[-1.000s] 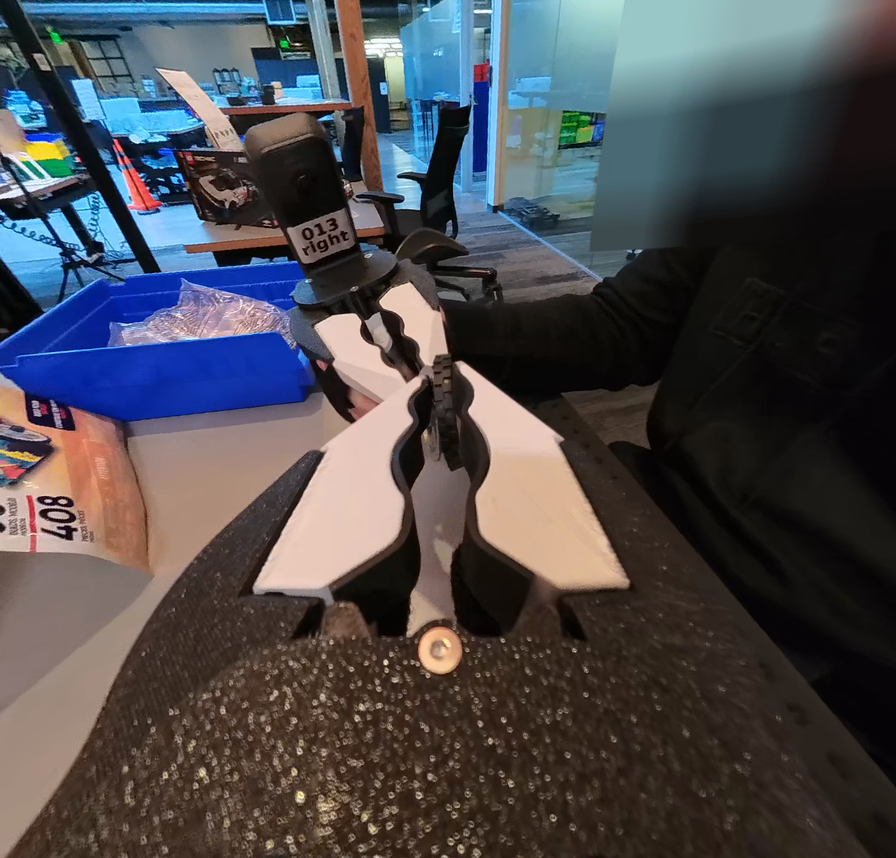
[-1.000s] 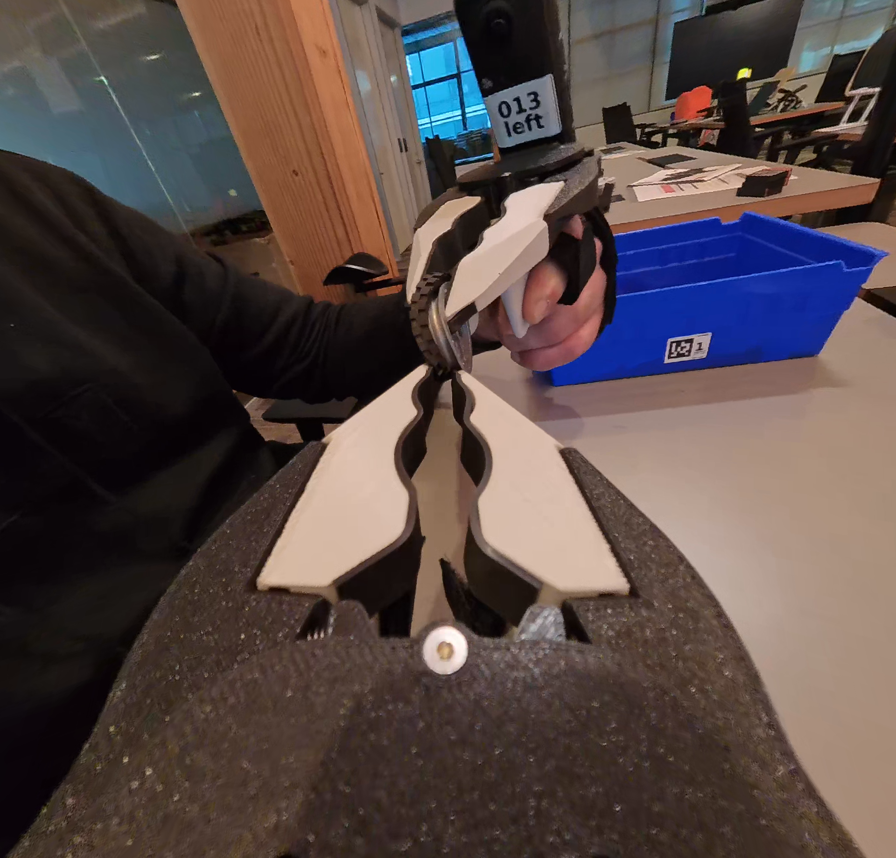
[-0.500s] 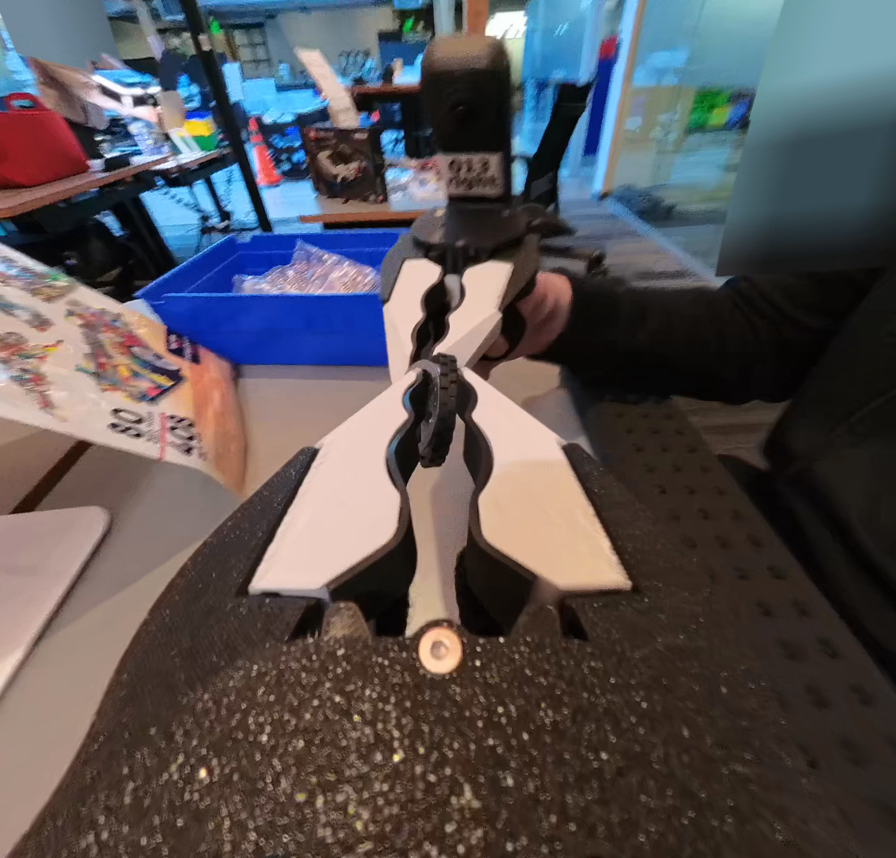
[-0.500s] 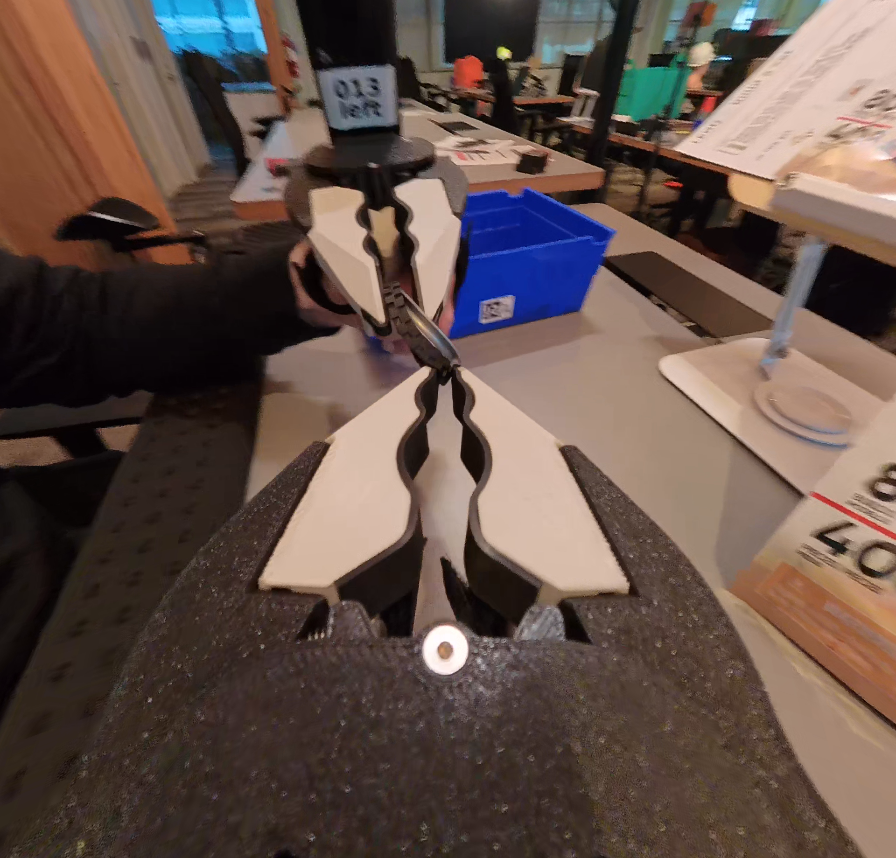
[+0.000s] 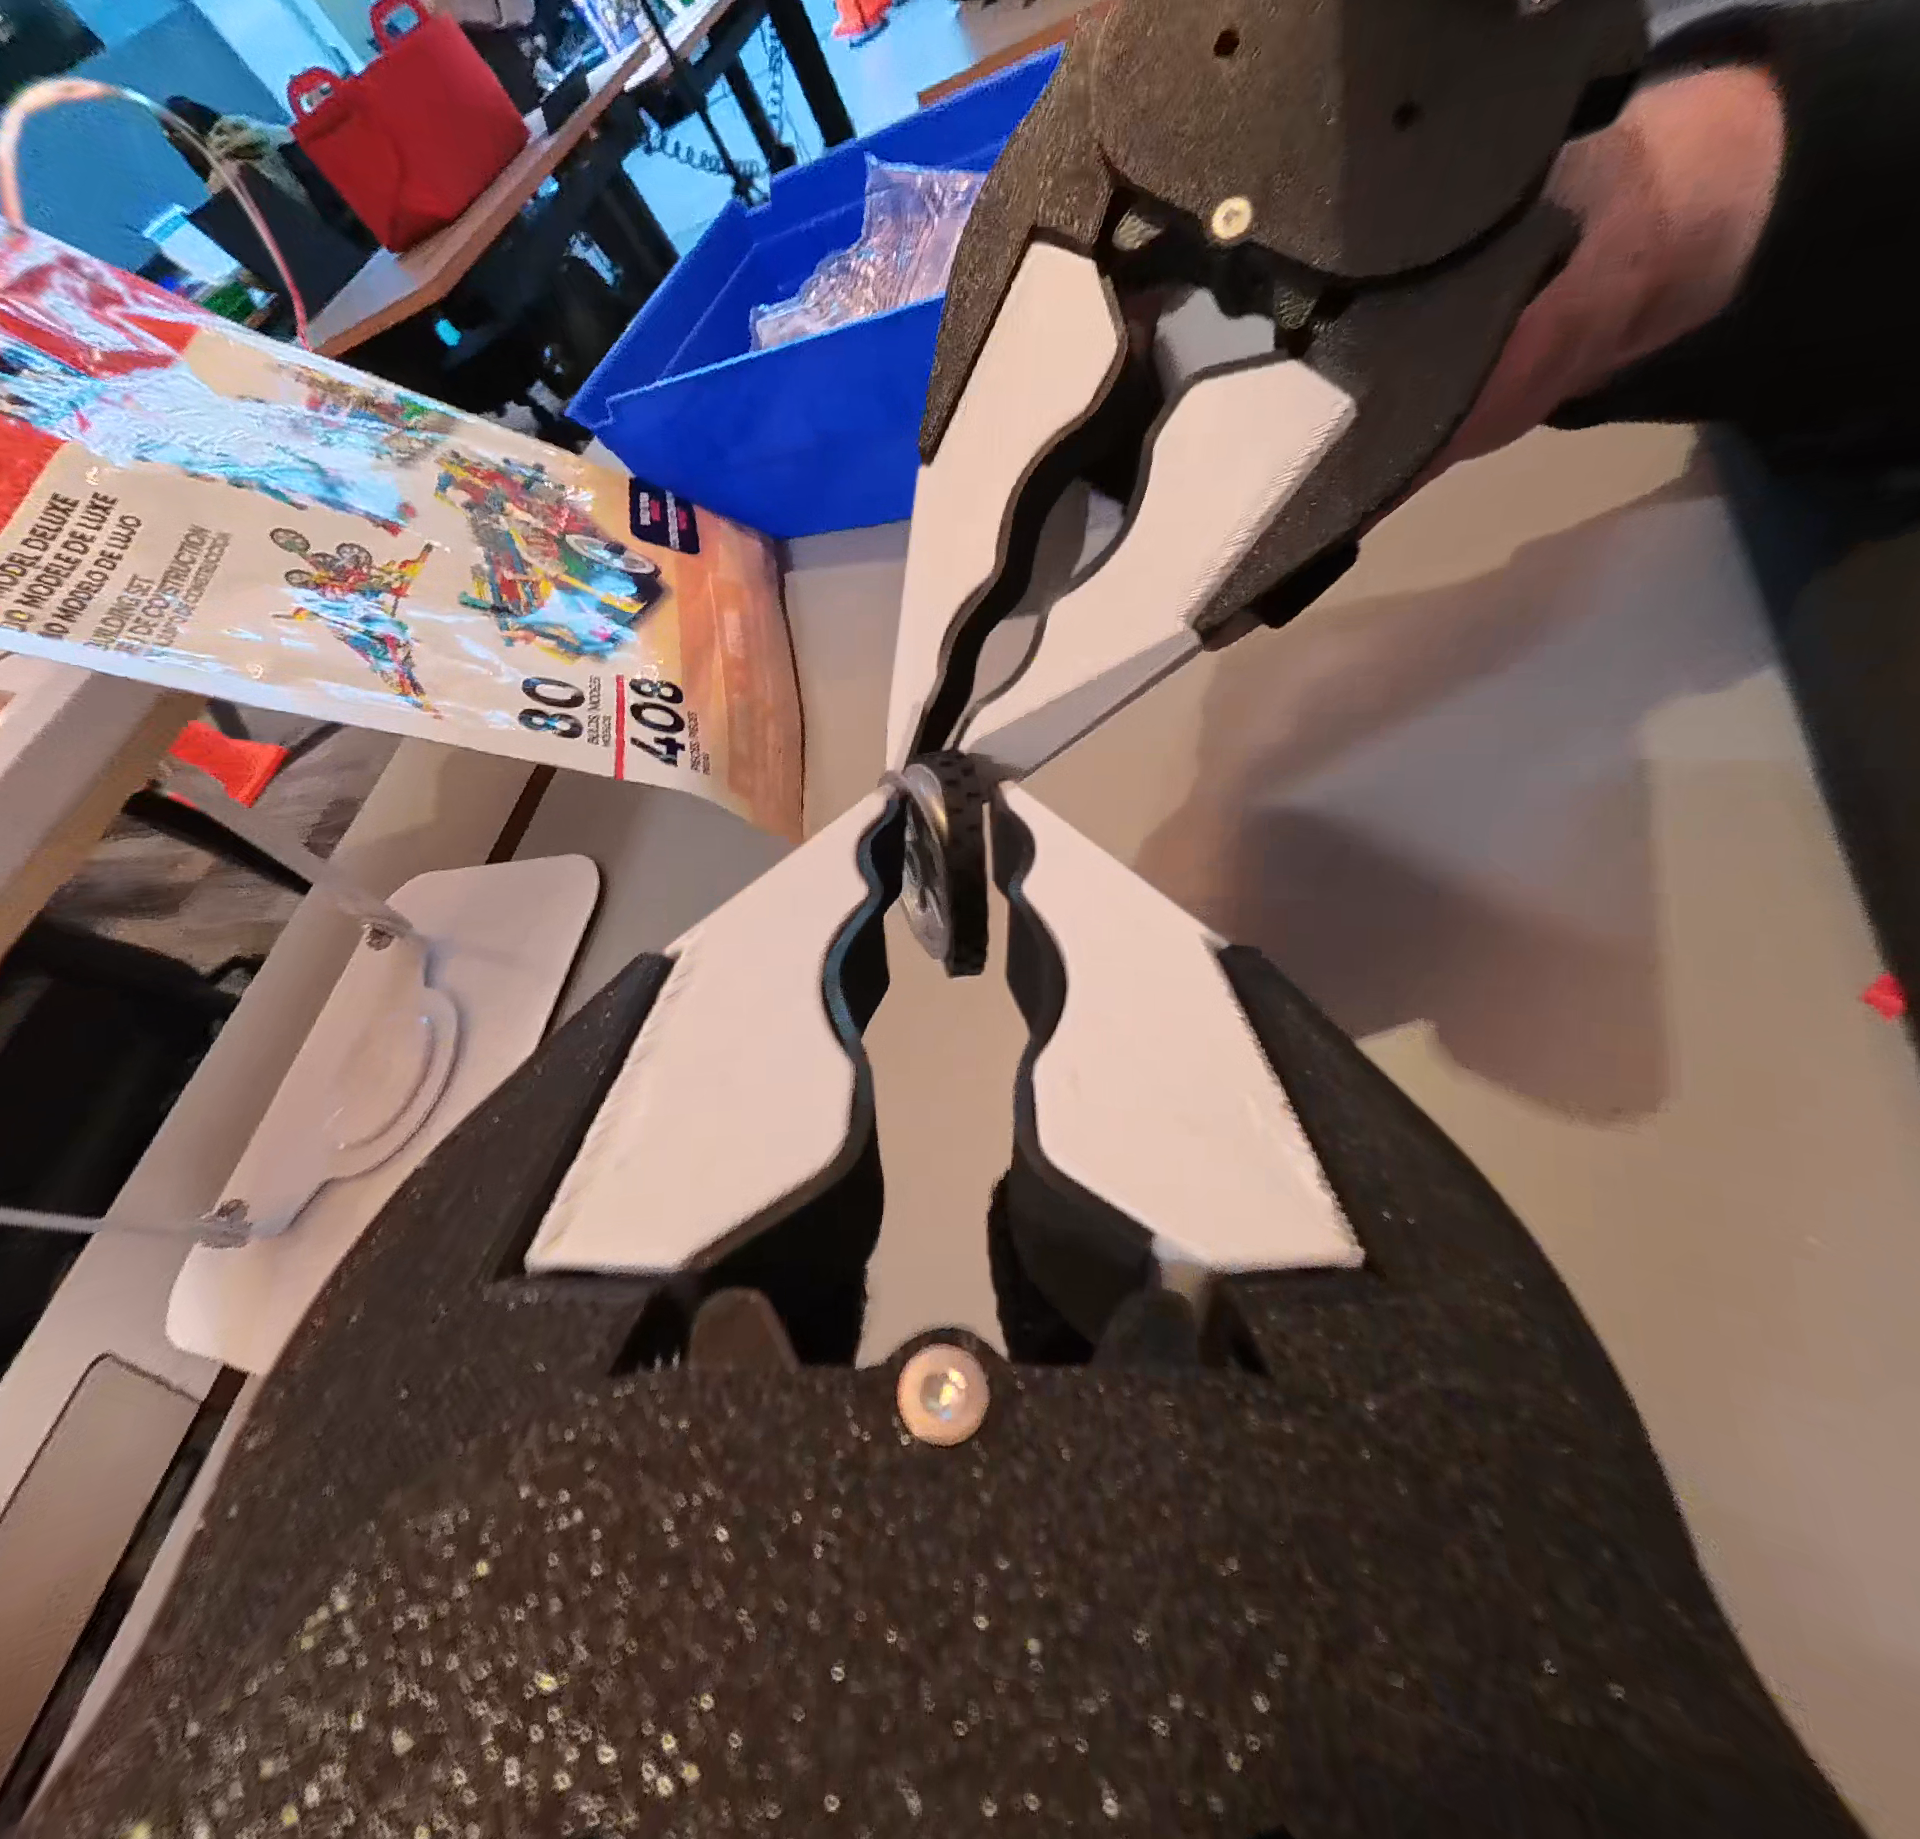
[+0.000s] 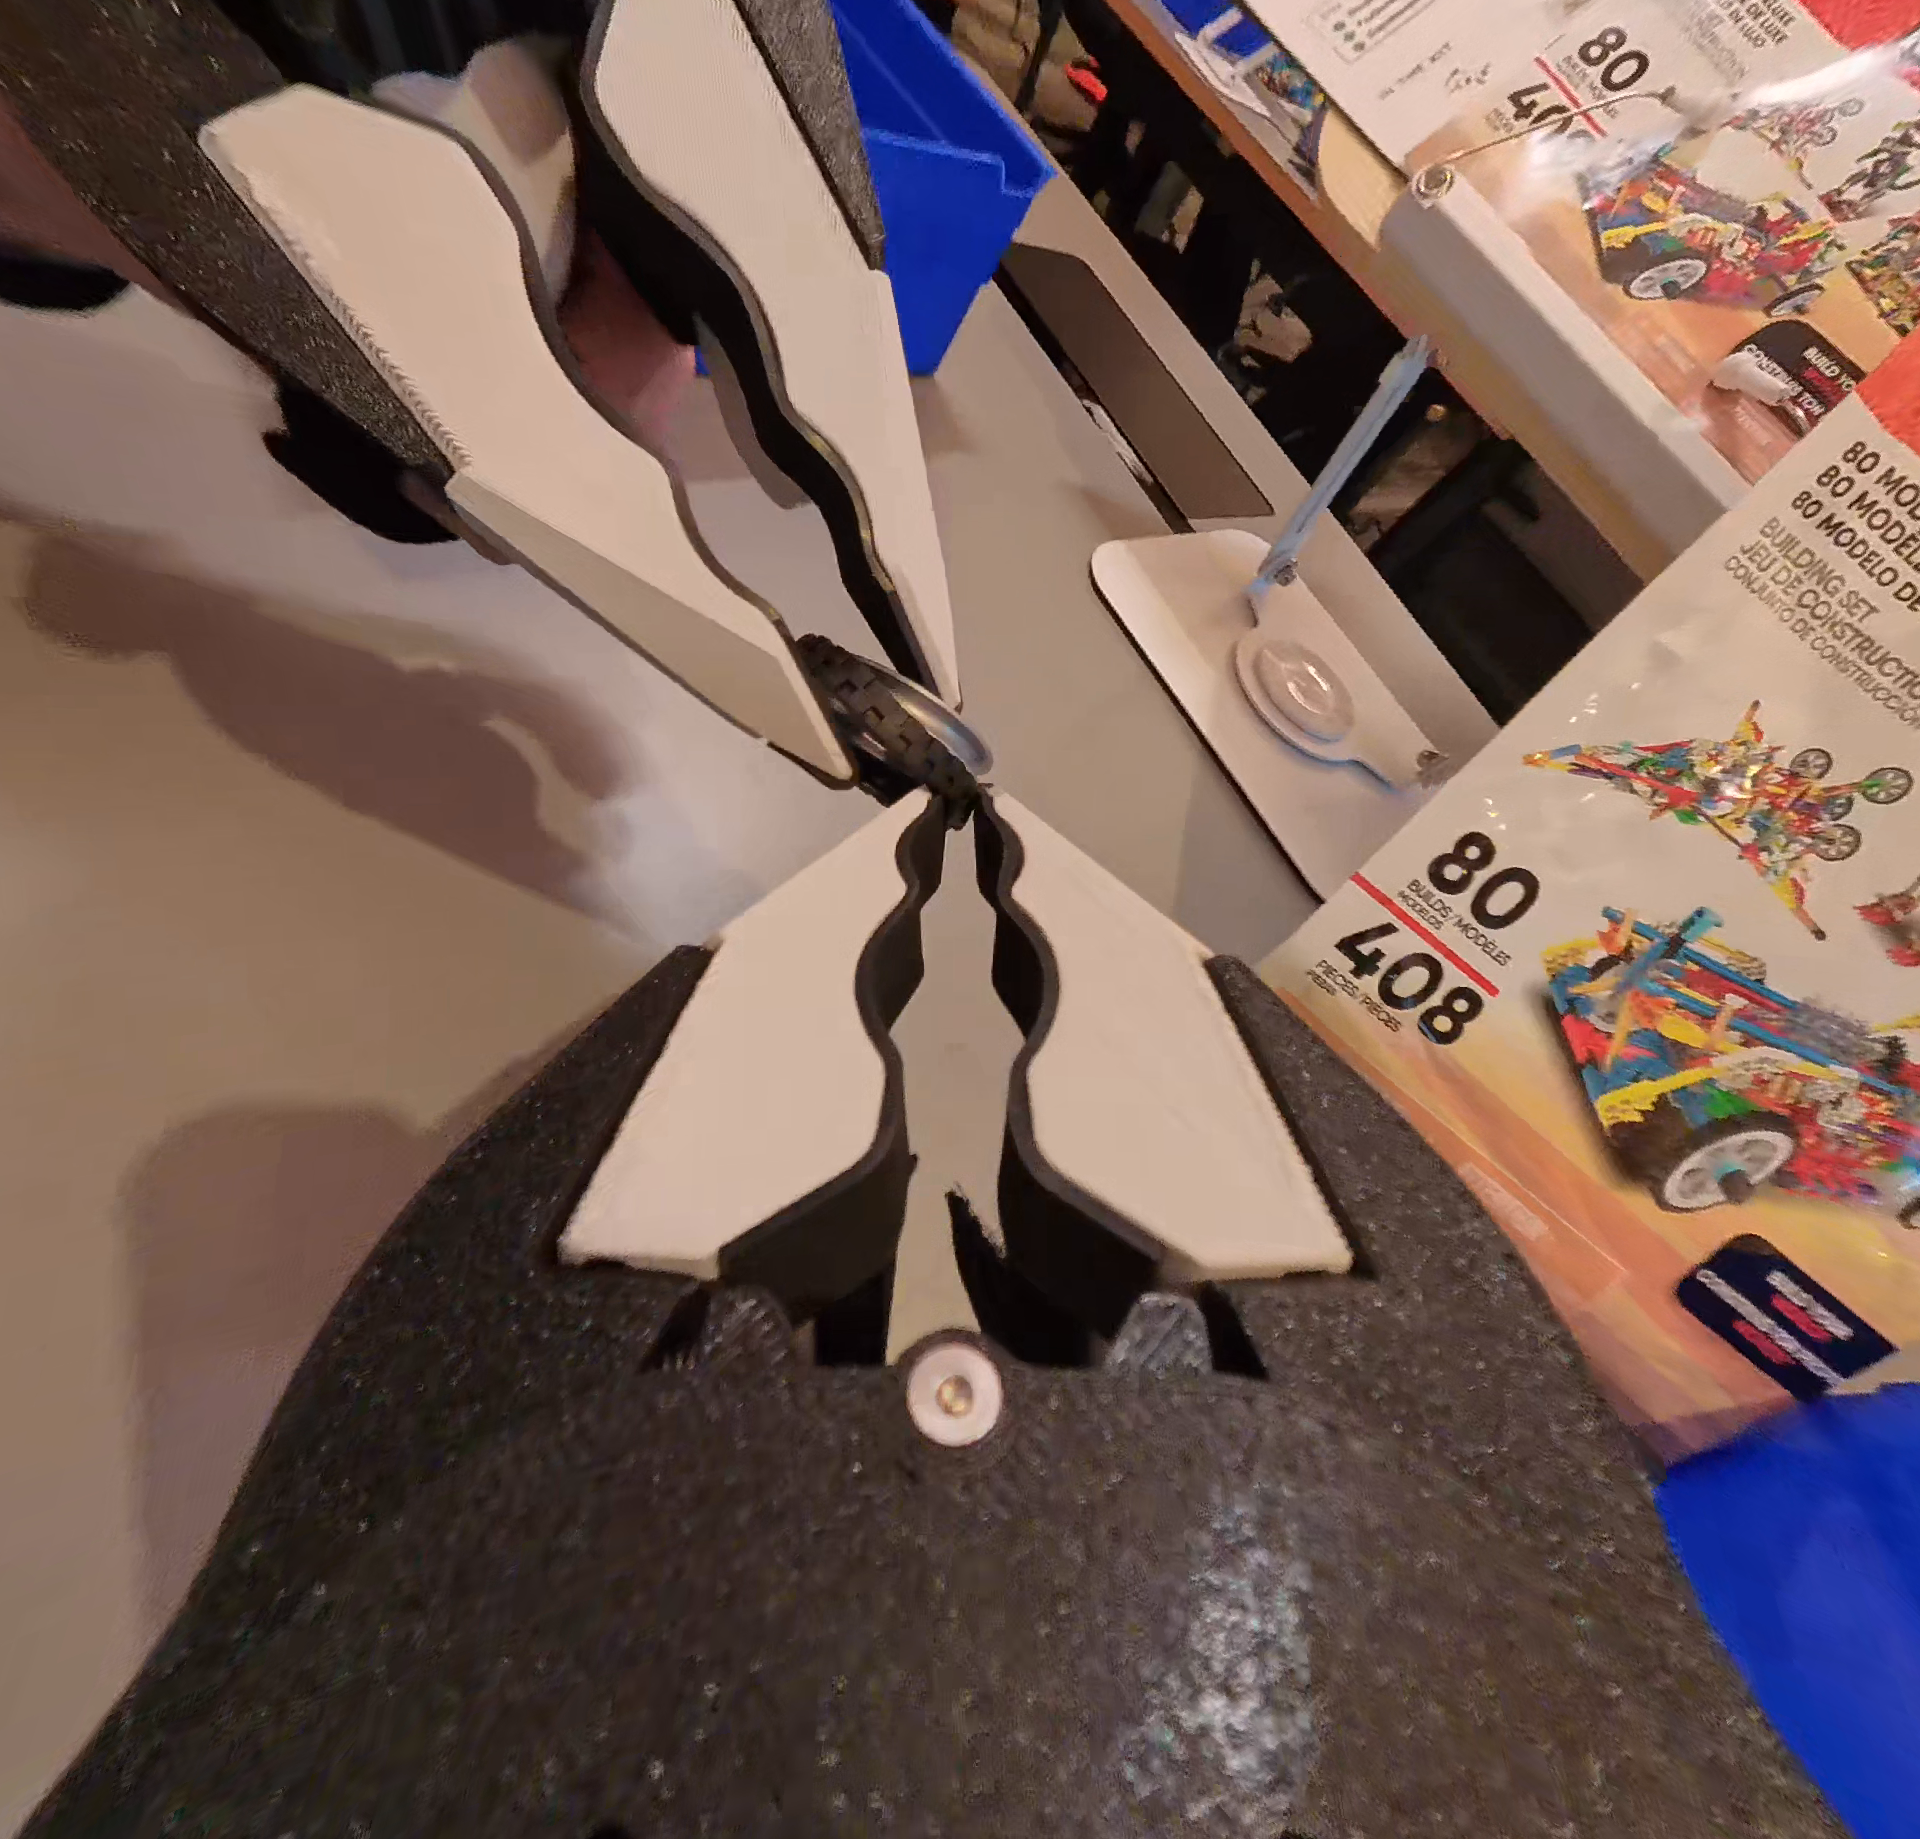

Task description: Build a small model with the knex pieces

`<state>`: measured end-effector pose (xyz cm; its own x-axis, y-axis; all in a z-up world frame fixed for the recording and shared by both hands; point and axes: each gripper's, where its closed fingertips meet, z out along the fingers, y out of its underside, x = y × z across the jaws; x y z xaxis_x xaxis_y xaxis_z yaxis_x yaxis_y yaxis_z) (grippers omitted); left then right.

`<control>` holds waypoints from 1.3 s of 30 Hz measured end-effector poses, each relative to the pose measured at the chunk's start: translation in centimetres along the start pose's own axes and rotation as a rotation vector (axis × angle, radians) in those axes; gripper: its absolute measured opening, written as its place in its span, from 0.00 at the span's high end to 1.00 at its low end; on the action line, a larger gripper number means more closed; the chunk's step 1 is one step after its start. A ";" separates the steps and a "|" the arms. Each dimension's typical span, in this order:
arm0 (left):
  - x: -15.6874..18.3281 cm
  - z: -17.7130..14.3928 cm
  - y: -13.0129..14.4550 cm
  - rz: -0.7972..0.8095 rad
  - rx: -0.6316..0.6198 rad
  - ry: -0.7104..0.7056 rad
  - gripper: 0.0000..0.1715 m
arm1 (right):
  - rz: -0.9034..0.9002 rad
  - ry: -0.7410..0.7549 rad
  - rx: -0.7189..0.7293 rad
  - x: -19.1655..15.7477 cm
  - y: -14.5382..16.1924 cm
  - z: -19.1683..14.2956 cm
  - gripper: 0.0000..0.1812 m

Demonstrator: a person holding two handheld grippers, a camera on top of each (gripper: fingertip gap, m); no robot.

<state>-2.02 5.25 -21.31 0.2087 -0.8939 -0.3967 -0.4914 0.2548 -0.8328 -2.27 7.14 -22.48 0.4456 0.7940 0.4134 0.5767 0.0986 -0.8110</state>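
Note:
A small black-tyred wheel (image 5: 951, 885) with a silver hub sits between my left gripper's (image 5: 940, 802) white fingertips, which are shut on it above the grey table (image 5: 1455, 906). My right gripper (image 5: 951, 750) comes in from the upper right, held by a hand (image 5: 1621, 262), and its tips meet the wheel's top edge. In the right wrist view my right gripper (image 6: 954, 802) is closed down on the tyre's edge, and the wheel (image 6: 914, 750) is pinched in the left gripper (image 6: 888, 724) coming from the upper left.
A blue bin (image 5: 790, 439) with clear plastic bags (image 5: 873, 262) stands at the back. A printed toy box (image 5: 416, 594) and a white lamp base (image 5: 416, 1010) lie to the left; both show in the right wrist view, box (image 6: 1558, 1010), lamp base (image 6: 1247, 667).
Both grippers have swung away from the person and tipped down over the table, still tip to tip on the wheel. The toy box and lamp base have come into close view.

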 end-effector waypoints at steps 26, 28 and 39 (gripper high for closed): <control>3.8 0.2 2.0 -0.287 0.060 0.384 0.97 | 0.010 -0.391 -0.082 -5.1 3.0 0.0 0.97; 2.8 0.2 1.7 -0.299 0.107 0.337 0.97 | 0.030 -0.330 -0.058 -4.0 2.6 0.2 0.96; 2.0 0.8 1.2 -0.184 0.116 0.197 0.96 | -0.023 -0.081 -0.148 -1.6 3.0 1.3 0.77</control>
<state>-1.56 4.09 -23.38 0.1111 -0.9806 -0.1617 -0.3586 0.1122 -0.9267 -2.12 6.94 -26.07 0.3777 0.8388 0.3920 0.6834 0.0331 -0.7293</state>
